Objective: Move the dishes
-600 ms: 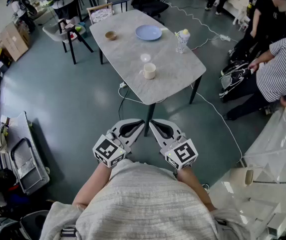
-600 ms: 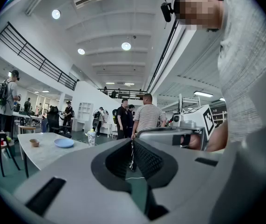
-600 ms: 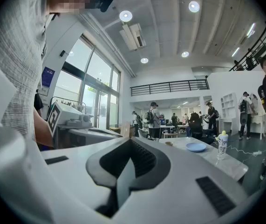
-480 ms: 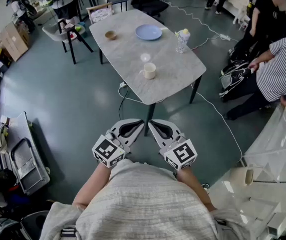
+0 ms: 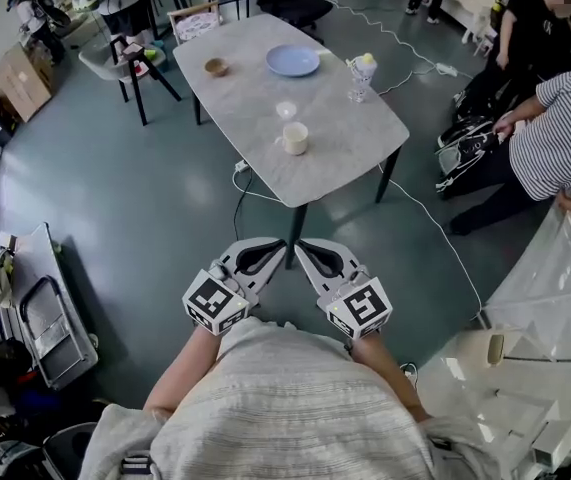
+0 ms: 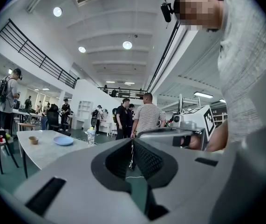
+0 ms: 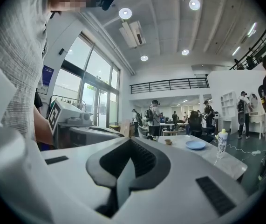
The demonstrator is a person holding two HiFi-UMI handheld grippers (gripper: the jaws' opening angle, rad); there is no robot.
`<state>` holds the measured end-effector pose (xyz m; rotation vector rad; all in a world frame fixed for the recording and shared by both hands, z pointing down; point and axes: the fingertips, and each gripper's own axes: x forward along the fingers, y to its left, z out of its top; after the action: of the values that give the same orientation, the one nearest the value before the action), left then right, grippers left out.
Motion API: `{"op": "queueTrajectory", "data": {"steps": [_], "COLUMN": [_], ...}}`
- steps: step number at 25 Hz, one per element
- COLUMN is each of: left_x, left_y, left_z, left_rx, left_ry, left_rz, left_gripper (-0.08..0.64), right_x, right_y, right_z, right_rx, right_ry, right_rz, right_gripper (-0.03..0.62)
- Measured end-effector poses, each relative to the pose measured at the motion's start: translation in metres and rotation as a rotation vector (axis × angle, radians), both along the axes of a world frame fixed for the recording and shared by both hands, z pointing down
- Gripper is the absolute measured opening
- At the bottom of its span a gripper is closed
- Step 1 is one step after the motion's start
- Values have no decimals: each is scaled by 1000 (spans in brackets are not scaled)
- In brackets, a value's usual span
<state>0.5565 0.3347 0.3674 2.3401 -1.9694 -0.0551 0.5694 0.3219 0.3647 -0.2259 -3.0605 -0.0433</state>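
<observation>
The dishes are set on the grey table (image 5: 335, 158), well apart from both grippers: a blue plate (image 5: 293, 61) and a small brown bowl (image 5: 216, 67) toward the far end, a cup (image 5: 295, 138) and a glass (image 5: 286, 112) nearer the middle. The left gripper (image 5: 277, 247) and the right gripper (image 5: 305, 249) are held level before the person's chest, tips close together. Both pairs of jaws are closed, with nothing between them. A wide stretch of teal floor (image 5: 145, 198) is seen between them and the table's near edge. A cable (image 5: 435, 233) is trailed across the floor, and a person in a striped shirt (image 5: 565, 138) is seen at the right.
</observation>
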Motion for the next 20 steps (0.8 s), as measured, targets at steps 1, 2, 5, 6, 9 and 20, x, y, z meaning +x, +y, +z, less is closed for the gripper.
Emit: {"op": "queueTrajectory", "data": {"steps": [1,2,5,6,9,20], "left_x": [1,1,3,2,-2,-56], "left_y": [-1,-1,-1,-1,-1,0], "left_z": [1,1,4,4,5,8], "left_rx": [0,-1,-3,-4,-7,-15], "left_ry": [0,1,4,6,9,27], "left_rz": [1,3,3,2,-4,-28], "left_gripper": [26,26,26,26,26,26], "right_x": [1,1,3,3,0,-53], "right_y": [-1,-2,-3,-3,-4,-5], "right_z": [1,2,5,5,5,8], "right_rx": [2,1,-12,-24,-71,-66], "right_ry": [0,3,7,2,-25,-8], "right_rz": [1,4,5,1,-11,-10], "right_gripper": [17,17,17,17,17,18]}}
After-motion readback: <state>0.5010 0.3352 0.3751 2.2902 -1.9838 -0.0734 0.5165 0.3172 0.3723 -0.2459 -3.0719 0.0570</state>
